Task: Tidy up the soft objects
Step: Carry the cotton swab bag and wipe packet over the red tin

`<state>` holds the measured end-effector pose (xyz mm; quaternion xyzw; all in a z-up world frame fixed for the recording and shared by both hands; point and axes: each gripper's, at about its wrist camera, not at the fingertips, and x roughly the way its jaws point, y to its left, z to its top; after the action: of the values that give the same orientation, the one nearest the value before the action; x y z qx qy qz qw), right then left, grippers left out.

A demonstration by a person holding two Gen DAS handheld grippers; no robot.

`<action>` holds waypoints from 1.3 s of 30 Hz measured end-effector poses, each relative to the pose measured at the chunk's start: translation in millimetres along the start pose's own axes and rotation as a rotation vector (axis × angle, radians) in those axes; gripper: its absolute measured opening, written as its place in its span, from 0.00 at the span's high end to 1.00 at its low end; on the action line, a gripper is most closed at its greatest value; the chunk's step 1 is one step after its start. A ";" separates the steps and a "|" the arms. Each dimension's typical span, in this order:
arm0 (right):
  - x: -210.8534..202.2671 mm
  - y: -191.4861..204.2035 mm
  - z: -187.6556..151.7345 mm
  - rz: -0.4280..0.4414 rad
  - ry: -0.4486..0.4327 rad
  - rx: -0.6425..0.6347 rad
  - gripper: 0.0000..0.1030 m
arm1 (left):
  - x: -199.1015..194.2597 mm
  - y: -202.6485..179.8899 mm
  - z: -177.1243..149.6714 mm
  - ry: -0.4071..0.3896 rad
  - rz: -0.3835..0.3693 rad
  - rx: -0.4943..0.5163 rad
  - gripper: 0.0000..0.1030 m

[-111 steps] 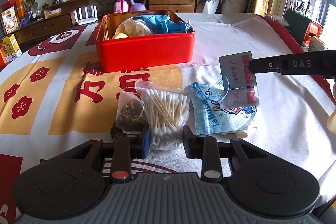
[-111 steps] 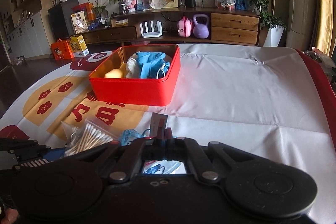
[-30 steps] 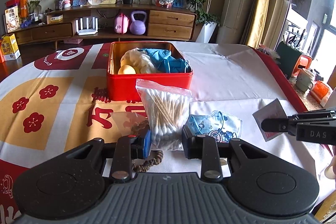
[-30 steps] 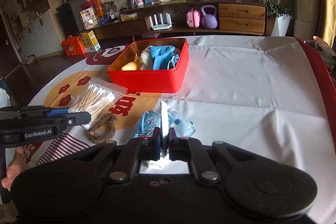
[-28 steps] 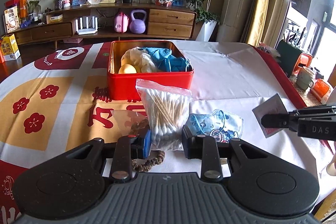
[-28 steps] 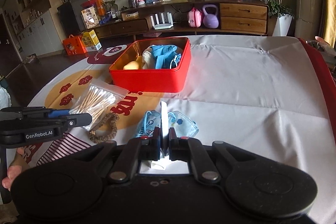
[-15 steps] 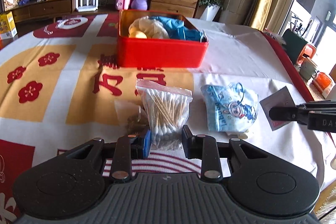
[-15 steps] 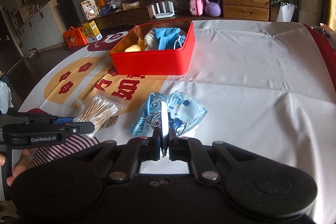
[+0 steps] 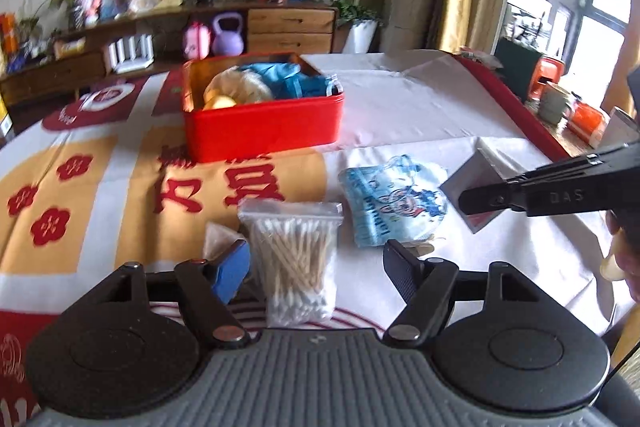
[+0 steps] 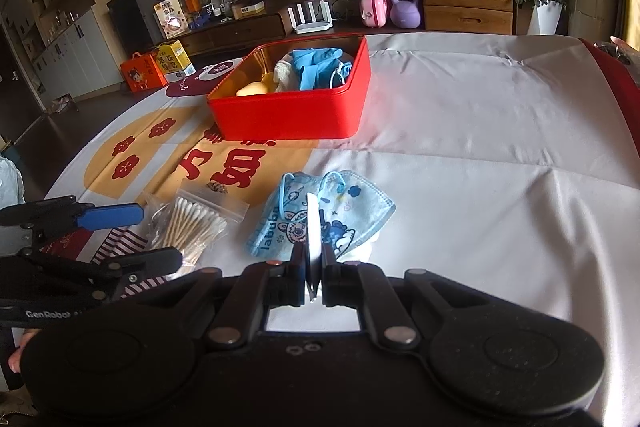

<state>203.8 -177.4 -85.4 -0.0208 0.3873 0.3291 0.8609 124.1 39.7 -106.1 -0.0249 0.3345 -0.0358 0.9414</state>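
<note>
**Red tin half filled on patterned tablecloth**

Tablecloth bears a red tin holding blue gloves and yellow sponges. Nearer than the tin lie a cotton-swab bag, between the left gripper's opening jaws, and a face mask. The right gripper clenches a white packet.

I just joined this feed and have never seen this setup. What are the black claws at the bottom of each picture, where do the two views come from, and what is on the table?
No robot: a person holds two handheld grippers, each with a camera looking along its fingers. In the left view, the left gripper is opening around a bag of cotton swabs lying on the tablecloth. In the right view, the right gripper is shut on a thin white packet. A blue face mask lies ahead. Farther back, a red tin holds blue gloves.
</note>
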 end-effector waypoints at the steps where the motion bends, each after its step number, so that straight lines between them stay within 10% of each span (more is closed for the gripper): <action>1: 0.1 -0.1 -0.2 0.000 -0.001 0.001 0.94 | 3.6 -4.2 1.3 0.005 0.005 0.016 0.29; 11: 2.1 -4.6 -3.1 -0.003 0.007 0.010 0.94 | 44.1 -10.4 -9.2 0.101 0.109 0.056 0.30; 19: 2.7 -7.6 -4.7 -0.003 0.009 0.018 0.94 | 42.9 -9.5 -8.9 0.084 0.163 0.072 0.67; 39: -5.1 5.3 60.6 0.016 -0.067 -0.017 0.94 | 10.9 4.1 70.4 -0.037 0.060 -0.033 0.69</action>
<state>237.9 -158.4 -38.4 -0.0139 0.3555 0.3400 0.8705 177.2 44.5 -58.6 -0.0311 0.3180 -0.0014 0.9476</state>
